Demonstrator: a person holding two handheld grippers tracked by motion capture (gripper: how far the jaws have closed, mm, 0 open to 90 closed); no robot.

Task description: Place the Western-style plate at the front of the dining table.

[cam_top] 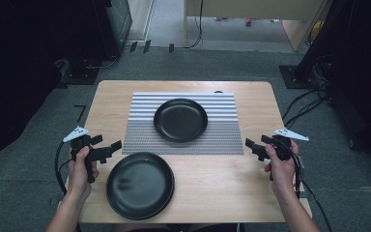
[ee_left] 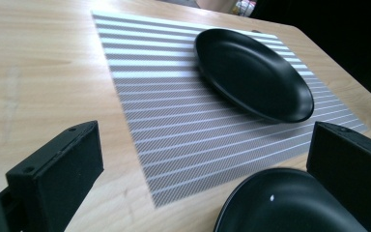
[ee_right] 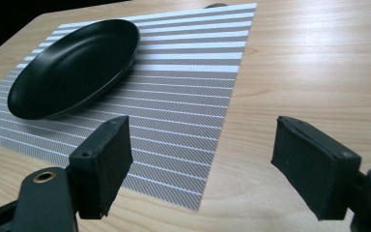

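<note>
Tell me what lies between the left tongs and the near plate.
Nothing: in the high view, bare table separates the open left tongs from the near plate.

table (cam_top: pixel 251 186): light wood | placemat (cam_top: pixel 222 125): striped grey-white | floor (cam_top: pixel 24 159): grey carpet

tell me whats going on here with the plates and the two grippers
A person holds a gripper in each hand over a wooden table. The left gripper is open beside the near black plate, which lies on bare wood. The right gripper is open too, near the right edge of the striped placemat. A second black plate sits on that mat. Neither plate is held.
</note>
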